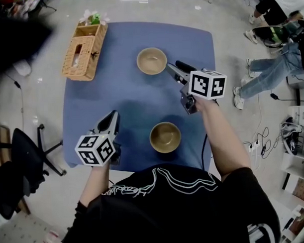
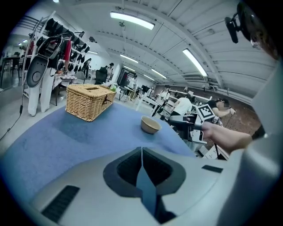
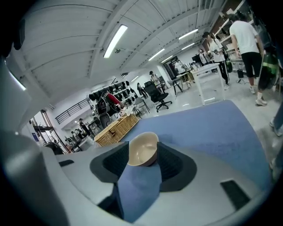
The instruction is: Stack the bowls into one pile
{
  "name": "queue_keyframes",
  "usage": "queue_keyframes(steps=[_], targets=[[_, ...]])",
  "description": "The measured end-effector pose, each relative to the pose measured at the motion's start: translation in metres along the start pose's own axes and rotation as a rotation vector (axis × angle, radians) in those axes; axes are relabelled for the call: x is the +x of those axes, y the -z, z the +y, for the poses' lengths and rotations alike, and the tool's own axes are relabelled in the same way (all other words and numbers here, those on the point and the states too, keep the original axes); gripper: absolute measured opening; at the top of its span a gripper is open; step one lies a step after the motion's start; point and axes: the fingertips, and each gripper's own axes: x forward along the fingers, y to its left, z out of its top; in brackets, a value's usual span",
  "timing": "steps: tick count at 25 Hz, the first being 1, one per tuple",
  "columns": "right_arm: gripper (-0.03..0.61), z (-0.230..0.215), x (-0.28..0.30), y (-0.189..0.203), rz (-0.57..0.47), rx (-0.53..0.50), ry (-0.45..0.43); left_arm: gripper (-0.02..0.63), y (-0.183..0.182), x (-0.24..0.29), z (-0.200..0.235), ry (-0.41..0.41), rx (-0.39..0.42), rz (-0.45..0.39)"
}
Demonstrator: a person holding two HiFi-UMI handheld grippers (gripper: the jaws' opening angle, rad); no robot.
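Two tan bowls stand apart on the blue-covered table [image 1: 116,95]. The far bowl [image 1: 151,60] sits mid-table and the near bowl [image 1: 165,137] sits by the front edge. My right gripper [image 1: 171,68] reaches in from the right, its tips just beside the far bowl's right rim. In the right gripper view this gripper [image 3: 143,162] is open and the far bowl [image 3: 141,149] shows upright just beyond its tips, untouched. My left gripper [image 1: 112,122] hovers to the left of the near bowl. In the left gripper view it [image 2: 141,152] is shut and empty, with the far bowl [image 2: 150,125] well ahead.
A wicker basket [image 1: 84,50] stands at the table's far left corner, also the basket [image 2: 89,101]. A black chair [image 1: 23,153] is off the table's left side. People [image 1: 269,69] and floor cables [image 1: 262,139] are to the right.
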Motion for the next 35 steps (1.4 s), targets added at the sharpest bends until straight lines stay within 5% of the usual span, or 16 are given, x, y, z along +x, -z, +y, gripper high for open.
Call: queue_keyframes(steps=[8,18,35], targets=[[0.206,-0.024,0.041,0.006,0.074,-0.02,0.03,0.031,0.002,0.008,0.011,-0.012,-0.013,0.013],[0.201,-0.034,0.069,0.015,0.131,0.07,0.022,0.031,0.0,0.012,0.007,-0.037,0.099,0.022],[0.077,-0.039,0.075,0.022,0.124,0.157,0.098,0.031,0.002,-0.001,0.009,-0.04,0.109,0.018]])
